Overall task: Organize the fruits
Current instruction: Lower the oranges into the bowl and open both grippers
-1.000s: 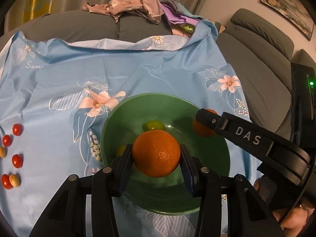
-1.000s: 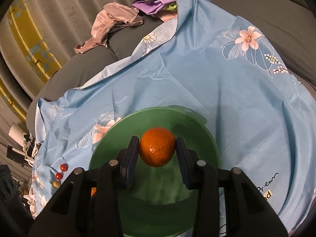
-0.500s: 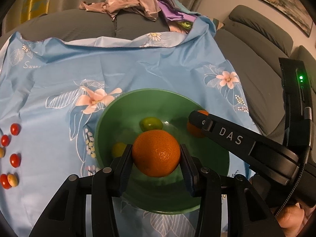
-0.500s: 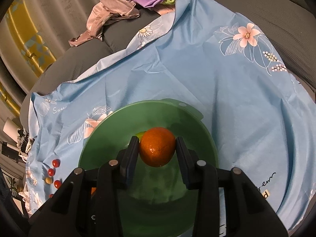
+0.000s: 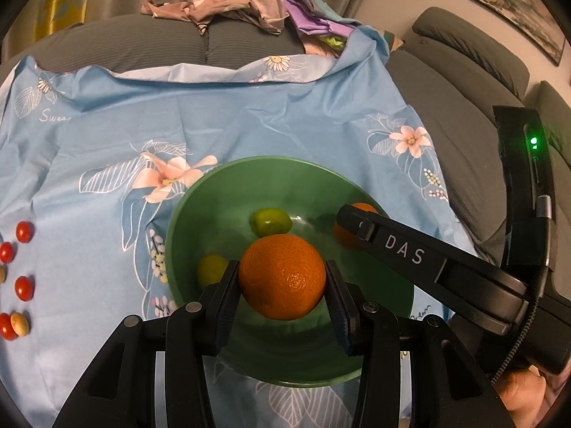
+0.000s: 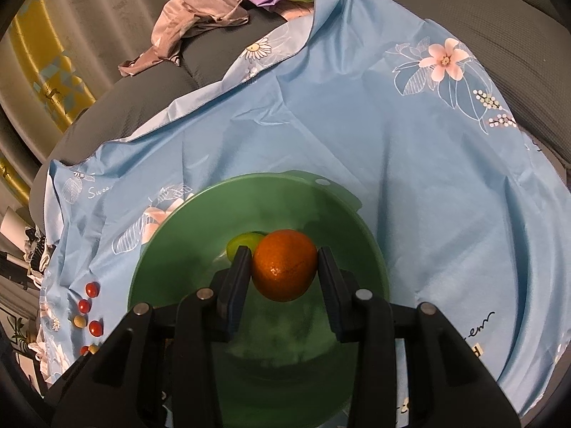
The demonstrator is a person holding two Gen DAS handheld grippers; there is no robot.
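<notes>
A green bowl (image 5: 228, 192) sits on a blue flowered cloth (image 5: 107, 135). My left gripper (image 5: 282, 278) is shut on an orange (image 5: 282, 276) and holds it over the bowl's near side. My right gripper (image 6: 283, 267) is shut on a second orange (image 6: 284, 264) over the same bowl (image 6: 185, 224); it shows in the left wrist view (image 5: 353, 228) at the bowl's right. Two small green fruits (image 5: 270, 220) lie in the bowl; one (image 6: 242, 242) peeks out beside my right orange.
Several small red and yellow fruits (image 5: 23, 232) lie on the cloth at the left; they also show in the right wrist view (image 6: 87, 305). Crumpled clothes (image 5: 228, 3) lie on the grey sofa behind. Sofa cushions (image 5: 464, 82) rise at the right.
Both grippers have gone lower and nearer the bowl with their oranges still held. The right gripper has shifted a little left over the bowl.
</notes>
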